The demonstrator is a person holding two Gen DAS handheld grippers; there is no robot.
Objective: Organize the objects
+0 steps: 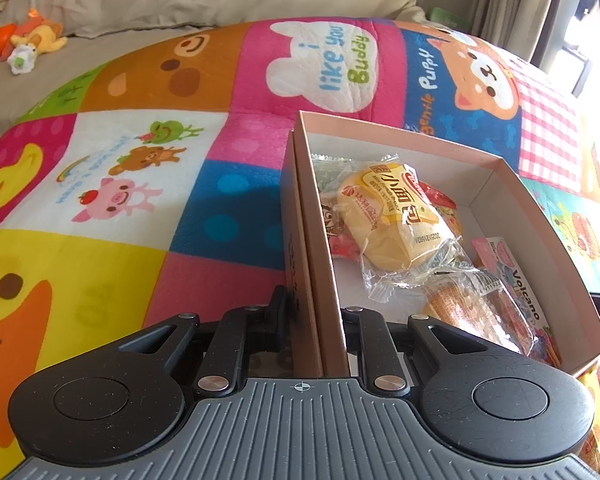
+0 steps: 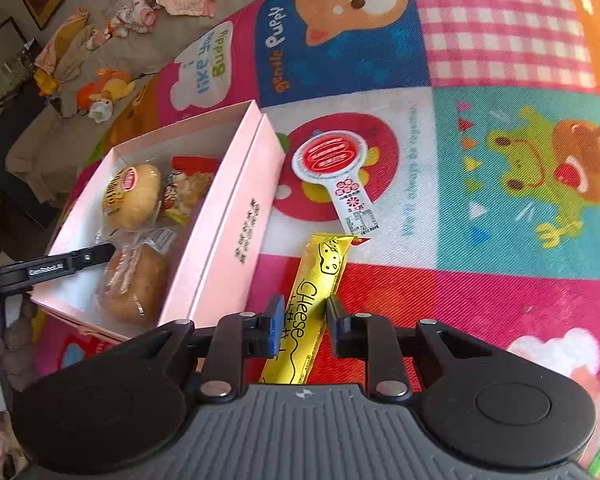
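Box (image 1: pixel 320 240) of pink card sits open on colourful cartoon play mat (image 1: pixel 140 184), w/ snacks inside: wrapped bread roll (image 1: pixel 392 220) on top, red packets under it, another clear-wrapped bun (image 1: pixel 480 312) nearer the camera. Left tongs (image 1: pixel 316 312) are narrow, clamped on the box's near side wall, one finger outside, one inside. Right tongs (image 2: pixel 302 316) are closed on yellow Cheese stick (image 2: pixel 316 304), pads pressing its sides; the stick lies on the mat just beside the box, right of it in right wrist view. Round red-and-white lollipop-shaped packet (image 2: pixel 332 164) lies on the mat beyond the stick's tip, near but apart. Plush toy (image 1: pixel 32 40) & clothes in bkgd on beige sofa (image 1: pixel 160 0).
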